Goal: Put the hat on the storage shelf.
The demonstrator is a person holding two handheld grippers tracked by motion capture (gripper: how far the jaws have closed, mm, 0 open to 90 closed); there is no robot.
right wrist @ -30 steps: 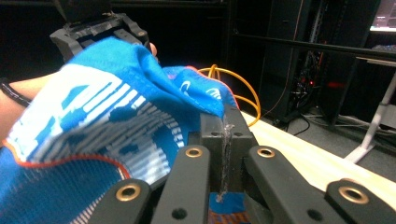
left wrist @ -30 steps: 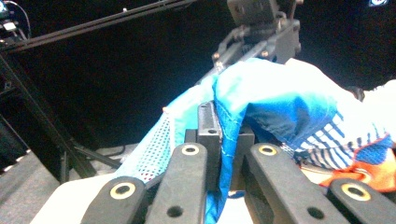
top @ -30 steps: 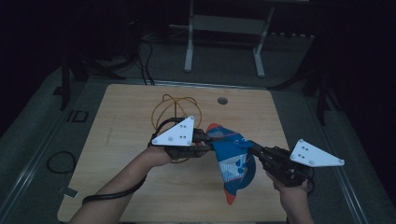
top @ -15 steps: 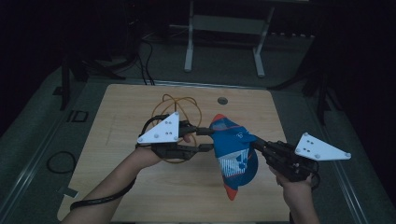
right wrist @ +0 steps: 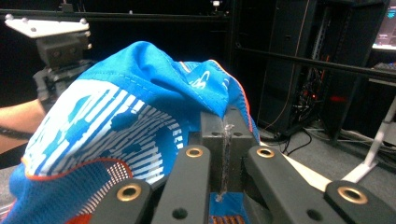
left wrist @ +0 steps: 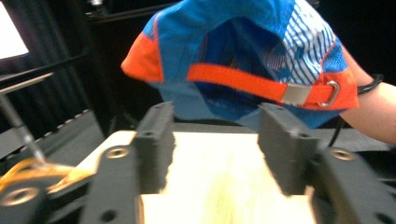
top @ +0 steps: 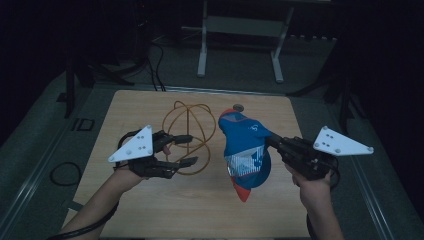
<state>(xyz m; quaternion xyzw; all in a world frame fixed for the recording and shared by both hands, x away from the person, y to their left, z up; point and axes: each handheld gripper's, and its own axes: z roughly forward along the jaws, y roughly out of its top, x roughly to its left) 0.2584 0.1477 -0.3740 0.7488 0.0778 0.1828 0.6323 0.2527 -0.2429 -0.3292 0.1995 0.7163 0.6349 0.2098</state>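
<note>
While the cap (top: 245, 150) is held pinched in the right gripper (top: 274, 141), the left gripper (top: 189, 150), just opened and empty, should be aimed squarely at the strap (left wrist: 261, 88).

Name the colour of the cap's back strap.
Orange strap, clearest in the left gripper view.

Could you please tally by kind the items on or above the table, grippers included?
Grippers: 2, left gripper and right gripper
Blue-and-orange cap: 1
Orange cord loop: 1
Total: 4
</note>
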